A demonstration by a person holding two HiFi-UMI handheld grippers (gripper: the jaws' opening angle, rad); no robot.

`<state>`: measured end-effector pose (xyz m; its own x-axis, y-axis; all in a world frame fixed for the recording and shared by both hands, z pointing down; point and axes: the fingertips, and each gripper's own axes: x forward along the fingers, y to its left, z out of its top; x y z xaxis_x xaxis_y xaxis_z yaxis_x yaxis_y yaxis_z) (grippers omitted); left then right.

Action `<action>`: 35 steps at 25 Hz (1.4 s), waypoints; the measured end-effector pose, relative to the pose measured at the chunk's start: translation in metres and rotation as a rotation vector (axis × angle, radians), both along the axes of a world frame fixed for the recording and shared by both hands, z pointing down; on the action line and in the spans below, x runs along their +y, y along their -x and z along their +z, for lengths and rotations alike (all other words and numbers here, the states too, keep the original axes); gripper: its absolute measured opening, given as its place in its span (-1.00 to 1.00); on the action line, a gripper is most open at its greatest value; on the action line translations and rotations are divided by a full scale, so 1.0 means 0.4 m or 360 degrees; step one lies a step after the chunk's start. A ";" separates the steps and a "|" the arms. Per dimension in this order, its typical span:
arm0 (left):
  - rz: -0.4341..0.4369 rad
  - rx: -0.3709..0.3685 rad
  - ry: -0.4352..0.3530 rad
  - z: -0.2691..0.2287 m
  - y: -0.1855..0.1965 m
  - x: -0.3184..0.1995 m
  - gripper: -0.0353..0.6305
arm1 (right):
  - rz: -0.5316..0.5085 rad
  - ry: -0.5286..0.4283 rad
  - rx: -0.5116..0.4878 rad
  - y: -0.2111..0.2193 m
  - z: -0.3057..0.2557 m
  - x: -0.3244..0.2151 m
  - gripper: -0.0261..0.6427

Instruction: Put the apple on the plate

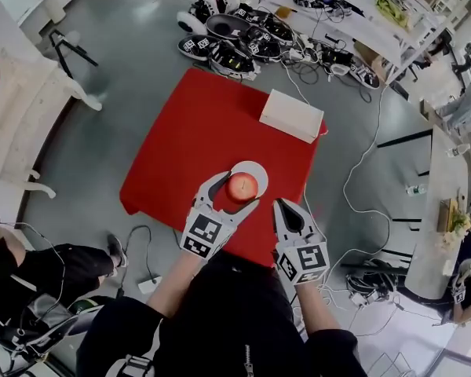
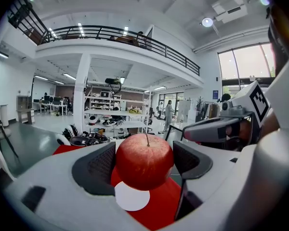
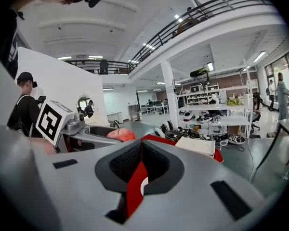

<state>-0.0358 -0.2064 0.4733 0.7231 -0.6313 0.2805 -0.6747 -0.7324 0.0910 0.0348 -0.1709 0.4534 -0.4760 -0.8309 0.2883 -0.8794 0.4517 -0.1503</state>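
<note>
While above the white plate [image 1: 256, 166], apple [image 1: 242, 187] tight between left gripper [image 2: 144, 163] jaws; right gripper [image 3: 142, 170] together.

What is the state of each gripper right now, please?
Left gripper: closed on the apple, over the plate.
Right gripper: closed, holding nothing.

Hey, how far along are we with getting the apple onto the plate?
Done: the apple is picked up, clamped between the jaws of the left gripper. In hand: it hangs over the white plate on the red cloth, apparently not resting on it. Left: lower it, open the jaws, pull away. The right gripper is shut and empty nearby.
</note>
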 end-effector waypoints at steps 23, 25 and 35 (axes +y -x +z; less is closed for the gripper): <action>-0.0018 -0.0075 0.0044 0.258 -0.074 -0.156 0.24 | 0.0007 0.0167 0.0003 -0.082 0.104 -0.099 -0.89; -0.0008 -0.0065 0.0060 0.304 -0.084 -0.169 0.24 | 0.0023 0.0194 -0.0004 -0.087 0.126 -0.100 -0.89; -0.0080 -0.0143 0.0121 0.527 -0.112 -0.231 0.24 | 0.0067 0.0324 -0.0012 -0.104 0.204 -0.074 -0.89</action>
<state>0.0090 -0.2989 0.6840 0.6611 -0.6403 0.3910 -0.7182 -0.6909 0.0829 0.0765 -0.2004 0.5351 -0.4449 -0.7748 0.4491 -0.8954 0.3742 -0.2414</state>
